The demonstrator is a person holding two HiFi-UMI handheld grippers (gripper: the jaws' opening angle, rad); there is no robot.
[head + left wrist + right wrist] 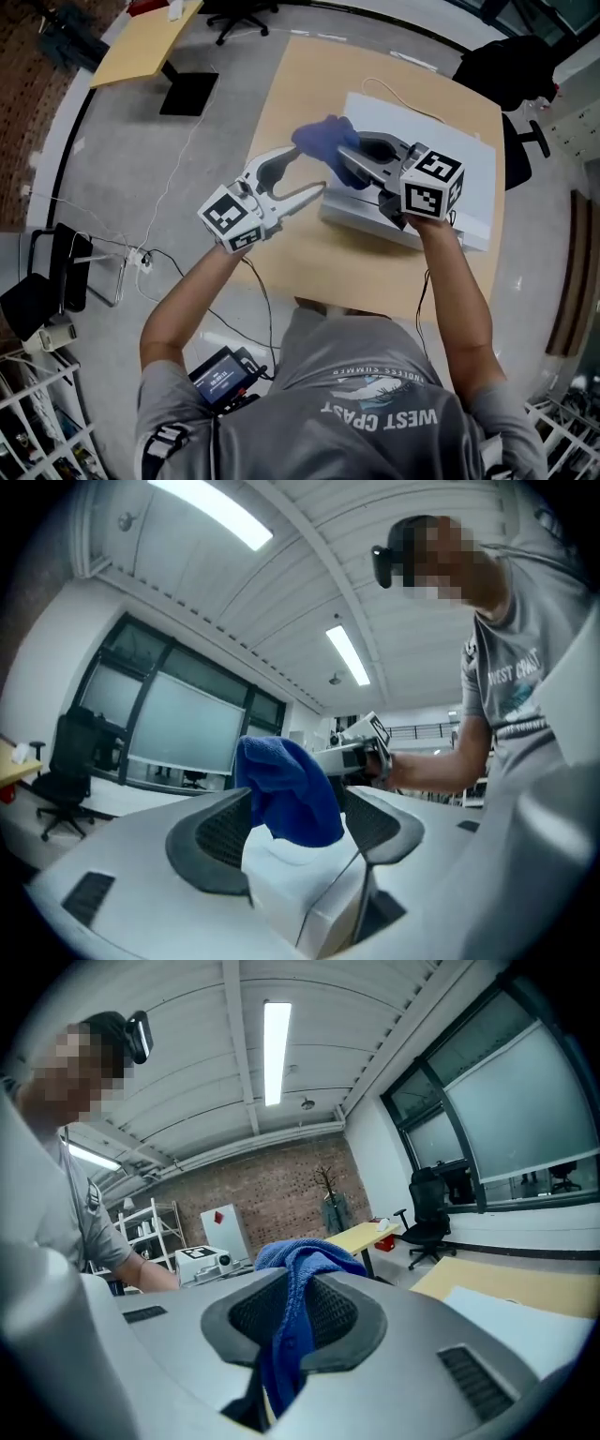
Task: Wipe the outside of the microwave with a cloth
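In the head view a white microwave (441,141) stands on the wooden table (300,262). My right gripper (349,161) is shut on a blue cloth (326,139), held over the microwave's near left corner. In the right gripper view the cloth (298,1269) is pinched between the pads and bunches above them. My left gripper (312,169) stands open just left of the cloth, jaws wide apart. In the left gripper view the cloth (286,789) hangs between the spread jaws without either pad pressing it, above the microwave's corner (281,883).
A thin cable (403,101) lies behind the microwave. A second desk (141,42) and an office chair (239,14) stand on the floor beyond the table, a black chair (506,66) at the far right. A power strip (141,260) lies on the floor at left.
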